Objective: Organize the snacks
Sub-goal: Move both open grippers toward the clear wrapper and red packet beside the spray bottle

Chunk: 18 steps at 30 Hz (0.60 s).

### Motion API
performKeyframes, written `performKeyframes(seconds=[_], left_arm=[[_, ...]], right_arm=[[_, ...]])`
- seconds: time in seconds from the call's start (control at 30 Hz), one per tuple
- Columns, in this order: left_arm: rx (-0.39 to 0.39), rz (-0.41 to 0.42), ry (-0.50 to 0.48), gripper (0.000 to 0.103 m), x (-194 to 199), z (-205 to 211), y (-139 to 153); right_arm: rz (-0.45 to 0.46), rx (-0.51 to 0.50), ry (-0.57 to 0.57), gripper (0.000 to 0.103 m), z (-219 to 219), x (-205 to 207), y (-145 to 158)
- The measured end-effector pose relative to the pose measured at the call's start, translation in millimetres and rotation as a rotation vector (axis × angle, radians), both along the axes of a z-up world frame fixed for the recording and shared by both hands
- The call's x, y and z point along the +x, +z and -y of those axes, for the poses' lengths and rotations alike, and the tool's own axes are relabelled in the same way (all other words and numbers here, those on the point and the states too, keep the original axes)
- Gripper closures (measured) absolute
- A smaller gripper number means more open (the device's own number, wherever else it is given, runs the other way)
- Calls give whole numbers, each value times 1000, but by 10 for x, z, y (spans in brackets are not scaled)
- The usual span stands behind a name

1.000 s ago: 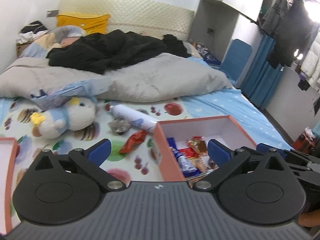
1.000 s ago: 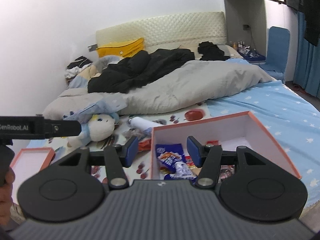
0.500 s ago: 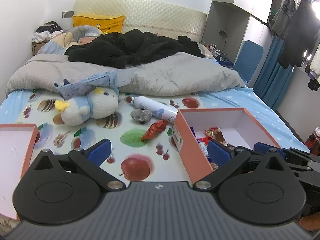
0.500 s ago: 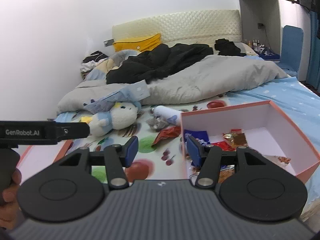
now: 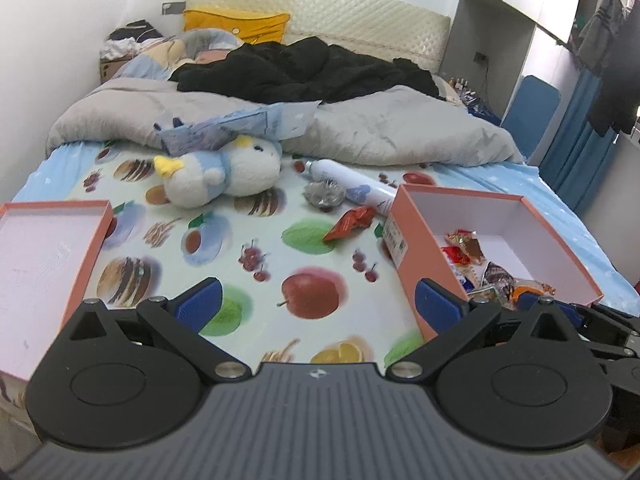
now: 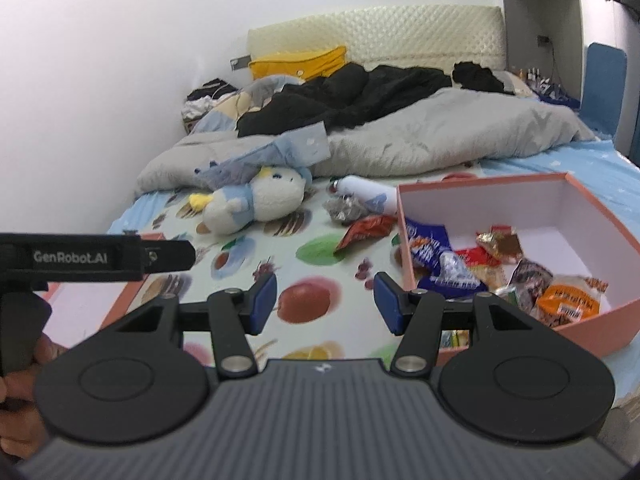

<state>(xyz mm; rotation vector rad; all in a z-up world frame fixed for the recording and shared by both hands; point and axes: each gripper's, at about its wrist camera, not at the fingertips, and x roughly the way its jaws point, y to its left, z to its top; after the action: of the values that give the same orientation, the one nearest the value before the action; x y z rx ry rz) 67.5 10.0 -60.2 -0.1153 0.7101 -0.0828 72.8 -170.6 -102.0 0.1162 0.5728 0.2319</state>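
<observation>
- Over the last second both claws have dropped and tipped down toward the bed [image 5: 256, 248], so the fruit-print sheet now fills the near view where the wall and headboard filled it before.
- The left claw [image 5: 316, 306] is spread wide with nothing between its pads; the right claw [image 6: 325, 300] stands about half spread, unchanged in width, and also empty.
- The pink box [image 6: 600, 216] sits on the right side of the bed, already holding a heap of snack packets [image 6: 448, 268]; its pink lid [image 5: 44, 256] now shows in full at the near left.
- Still loose on the sheet, just left of the box: a red snack packet [image 5: 350, 222], with a crumpled silver wrapper [image 5: 324, 196] and a white bottle [image 5: 352, 186] just beyond it.
- A plush toy [image 5: 224, 174] lies farther left, apart from the snacks.
- My reading: the descent sets up a pick of the red packet, which looks the nearest item left outside the box.
</observation>
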Motion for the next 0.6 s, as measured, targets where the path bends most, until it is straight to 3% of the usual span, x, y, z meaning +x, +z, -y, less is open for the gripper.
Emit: performKeyframes(seconds=[0.3,0.6], left_arm=[[0,-26,7,0,169,-66,-107],[-2,-70,6,0,626,-159,-283]], right_arm=[[-25,-7,14,47,-91,165,-46],[-63,-7,9,47,-130,462,-151]])
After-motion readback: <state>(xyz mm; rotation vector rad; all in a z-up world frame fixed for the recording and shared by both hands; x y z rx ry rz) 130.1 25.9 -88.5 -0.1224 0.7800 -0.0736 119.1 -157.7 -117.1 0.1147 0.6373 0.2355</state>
